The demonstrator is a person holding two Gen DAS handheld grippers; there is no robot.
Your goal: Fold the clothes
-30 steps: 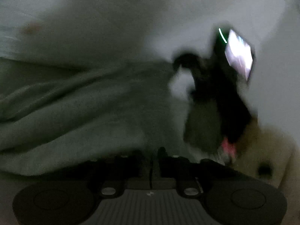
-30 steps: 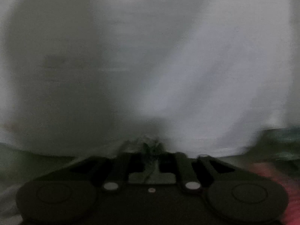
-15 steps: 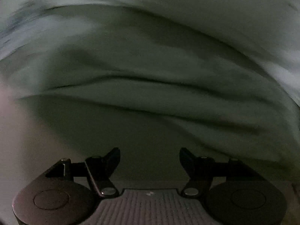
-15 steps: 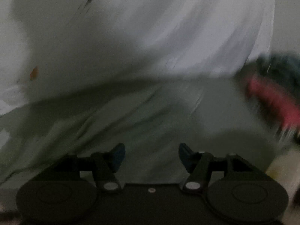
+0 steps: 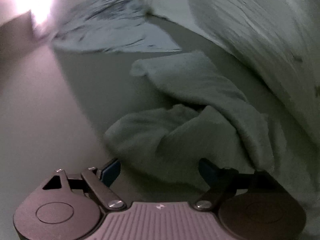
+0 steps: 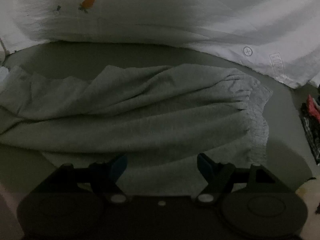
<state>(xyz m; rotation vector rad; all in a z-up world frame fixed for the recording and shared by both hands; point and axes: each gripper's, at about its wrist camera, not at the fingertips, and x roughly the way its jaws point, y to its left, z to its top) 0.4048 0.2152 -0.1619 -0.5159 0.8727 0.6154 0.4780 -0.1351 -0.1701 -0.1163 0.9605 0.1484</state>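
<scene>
A grey-green garment (image 6: 140, 112) lies crumpled on the bed, its ribbed elastic waistband (image 6: 258, 120) at the right. My right gripper (image 6: 162, 165) is open and empty, just in front of the garment's near edge. In the left wrist view the garment's bunched leg ends (image 5: 180, 132) lie just ahead of my left gripper (image 5: 160, 172), which is open and empty.
A white quilt with a small orange carrot print (image 6: 90, 1) and a button (image 6: 248, 51) lies behind the garment. A blue-grey patterned cloth (image 5: 112, 26) lies further back in the left view. Dark and red items (image 6: 312, 116) sit at the right edge. The scene is dim.
Both grippers were shut on the garment one second ago. They opened and let it drop, then pulled back; the garment now rests on the bed.
</scene>
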